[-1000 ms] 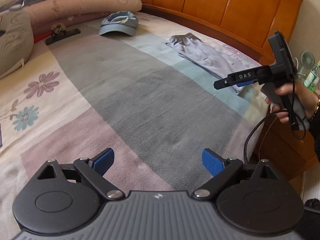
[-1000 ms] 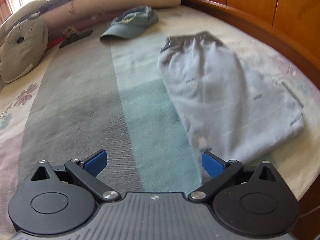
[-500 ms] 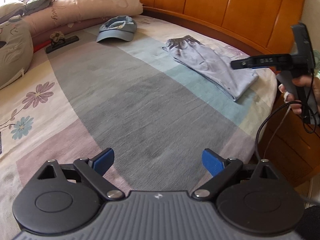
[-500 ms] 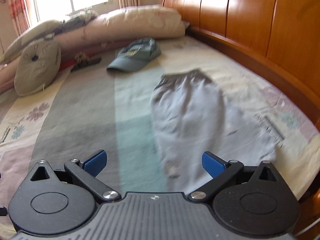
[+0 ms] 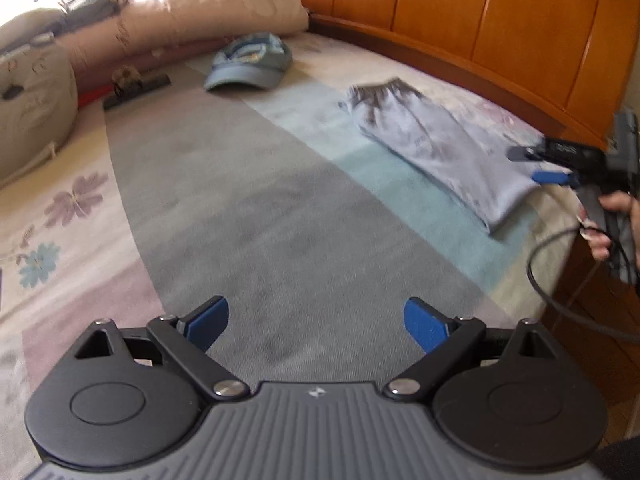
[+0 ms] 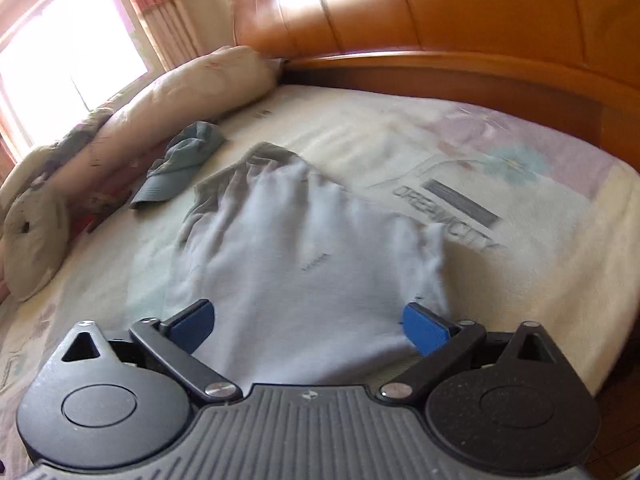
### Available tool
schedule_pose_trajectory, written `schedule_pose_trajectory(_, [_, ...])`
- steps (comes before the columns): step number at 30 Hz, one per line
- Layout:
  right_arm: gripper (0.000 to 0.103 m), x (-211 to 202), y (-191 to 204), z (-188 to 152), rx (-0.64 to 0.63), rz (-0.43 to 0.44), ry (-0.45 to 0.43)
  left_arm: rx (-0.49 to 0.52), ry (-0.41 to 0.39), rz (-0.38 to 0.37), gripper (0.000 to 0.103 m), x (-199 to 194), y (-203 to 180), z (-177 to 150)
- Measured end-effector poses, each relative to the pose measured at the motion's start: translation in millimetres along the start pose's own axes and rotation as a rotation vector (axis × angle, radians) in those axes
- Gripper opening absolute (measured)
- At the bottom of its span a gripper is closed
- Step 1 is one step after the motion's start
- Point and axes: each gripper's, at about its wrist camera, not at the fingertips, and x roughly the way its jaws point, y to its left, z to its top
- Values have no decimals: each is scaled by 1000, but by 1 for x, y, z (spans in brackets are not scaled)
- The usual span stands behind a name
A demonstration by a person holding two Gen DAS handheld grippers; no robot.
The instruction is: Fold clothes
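Observation:
Light grey-blue trousers (image 5: 436, 148) lie folded lengthwise on the bed, waistband toward the headboard; they also show in the right wrist view (image 6: 304, 256). My left gripper (image 5: 316, 322) is open and empty, low over the grey stripe of the blanket, well left of the trousers. My right gripper (image 6: 308, 322) is open and empty, its fingers either side of the trousers' near end; it also shows in the left wrist view (image 5: 538, 166) at that end, held by a hand.
A blue cap (image 5: 250, 66) lies beyond the trousers near long pillows (image 5: 192, 28). A dark clip-like object (image 5: 136, 88) lies by the pillows. The wooden headboard (image 5: 500, 20) runs along the right. The bed edge (image 5: 560, 240) drops off by the right hand.
My right gripper has dropped lower and closer to the trousers' near end, and turned toward the headboard. My left gripper has shifted slightly nearer. Both stay open.

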Motion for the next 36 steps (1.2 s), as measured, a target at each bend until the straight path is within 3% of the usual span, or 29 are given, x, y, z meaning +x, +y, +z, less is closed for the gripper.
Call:
schedule_pose_trajectory(6, [103,-6,9,19,-64,2,-59,-9,-50,0,95,5,-7,16])
schedule_pose_trajectory(8, [103,4,6,23,-55,-2,-33,-9,-62,8,95,7,-12,20])
schedule_pose_trajectory(12, [102,14,2,15,-58,-103,40,2,-80,27,95,9,-16,26])
schedule_pose_trajectory(21, [103,-37,50,-5,-104,-157,91,-25,-112,22,95,16,-15,35])
schedule_pose_trajectory(30, [103,-65,92,-37,-99,-206,173,13,-140,-77,95,19,-29,48])
schedule_pose_trajectory(33, [103,-75,101,-47,-99,-211,181,47,-207,-100,95,14,-38,50])
schedule_pose_trajectory(36, [103,-84,108,-56,-86,-217,181,76,-272,-134,102,7,-43,52])
